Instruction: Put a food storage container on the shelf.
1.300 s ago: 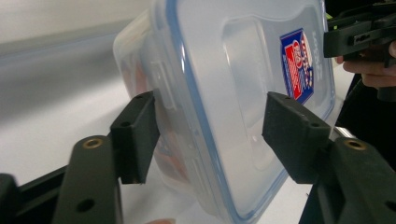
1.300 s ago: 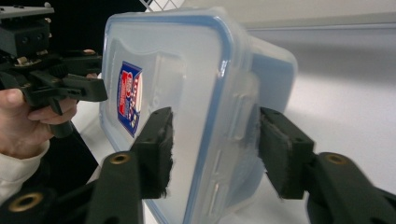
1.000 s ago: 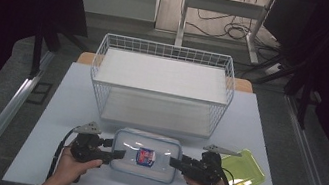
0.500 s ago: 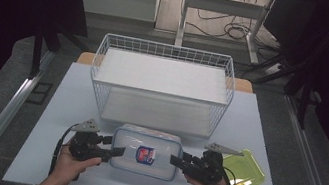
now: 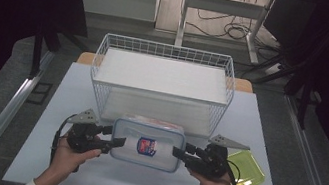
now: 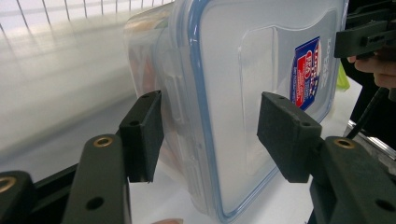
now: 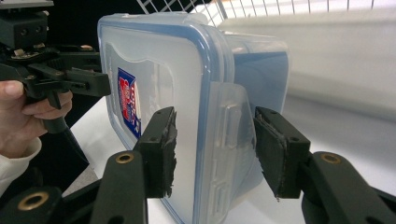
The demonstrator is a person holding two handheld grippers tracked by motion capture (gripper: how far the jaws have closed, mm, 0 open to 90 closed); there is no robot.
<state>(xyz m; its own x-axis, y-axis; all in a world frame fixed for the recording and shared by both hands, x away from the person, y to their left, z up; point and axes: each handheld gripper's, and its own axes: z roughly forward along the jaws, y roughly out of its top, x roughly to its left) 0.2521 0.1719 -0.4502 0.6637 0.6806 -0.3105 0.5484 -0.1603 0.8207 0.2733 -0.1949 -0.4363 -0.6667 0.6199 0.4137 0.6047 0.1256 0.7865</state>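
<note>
Here is the box [image 5: 147,145], a clear plastic food container with a blue-rimmed lid, rounded corners and a red and blue label [image 5: 146,147] in the middle of the lid; through the side wall something reddish shows faintly, too blurred to name; a snap flap hangs at each short end. It sits just in front of the wire basket [image 5: 161,84], the landmark here, centred on the basket's near wall and close to it; lid face up toward the high camera; the long axis runs side to side, parallel to that near wall, one short end toward each hand.

The left gripper [image 5: 111,141] has the box's left end; in the left gripper view the jaws stand on either side of that end, one over the lid and one at the base side, and whether the pads [image 6: 285,135] actually press on the plastic I cannot tell. The right gripper [image 5: 183,154] takes the opposite end, farther from the basket's left corner; in the right gripper view its pads [image 7: 161,149] sit against the lid and the side over the snap flap, clamped on the box.

A yellow-green tray [image 5: 246,169] lies off the basket's right front corner, beside the right gripper; all of it on the pale table [image 5: 71,92].
</note>
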